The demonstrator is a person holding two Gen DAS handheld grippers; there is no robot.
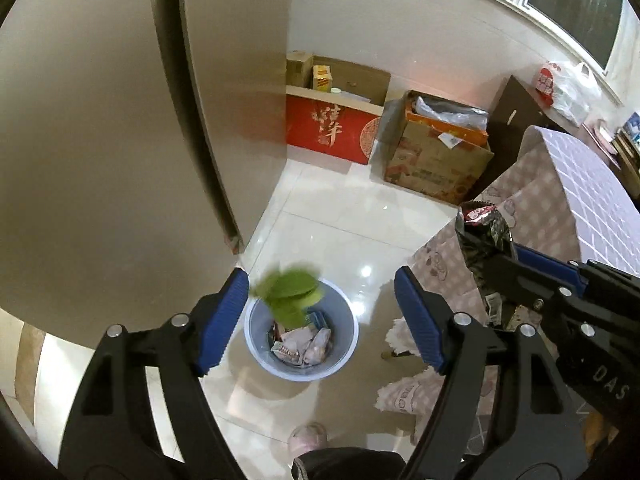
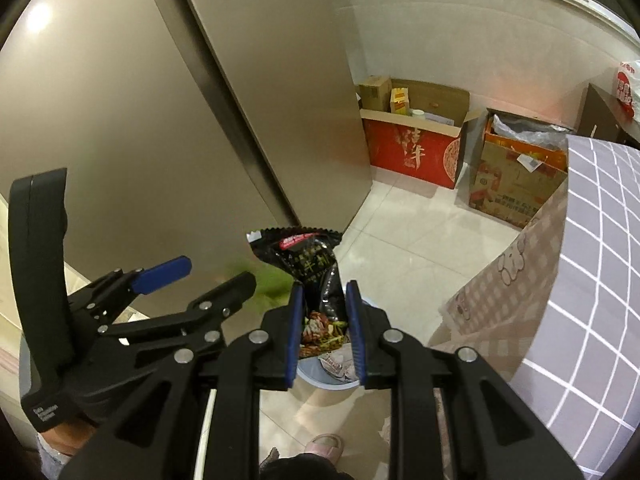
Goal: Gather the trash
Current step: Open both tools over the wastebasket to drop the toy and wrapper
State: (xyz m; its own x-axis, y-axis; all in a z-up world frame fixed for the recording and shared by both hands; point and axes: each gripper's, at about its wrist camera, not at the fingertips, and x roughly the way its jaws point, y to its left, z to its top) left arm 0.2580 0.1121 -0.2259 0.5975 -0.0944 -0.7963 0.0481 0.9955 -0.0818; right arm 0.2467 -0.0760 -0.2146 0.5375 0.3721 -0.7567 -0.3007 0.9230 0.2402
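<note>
The left gripper [image 1: 320, 316] hangs over the bin [image 1: 256, 344] with its jaws spread wide and nothing between them; a blurred green wrapper [image 1: 288, 292] is in the air just above the bin's rim, apart from both pads. The bin stands on the tiled floor [image 1: 328, 224] beside the fridge [image 1: 100, 140] and already holds crumpled wrappers. The right gripper [image 2: 324, 320] is clamped on a black snack bag [image 2: 312, 264], which sticks up above the bin, beside the table's cloth [image 2: 592, 280].

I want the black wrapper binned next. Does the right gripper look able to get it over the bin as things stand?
Probably yes. The right gripper grips the black wrapper almost above the open bin, with only the falling green wrapper and the open left gripper nearby.
</note>
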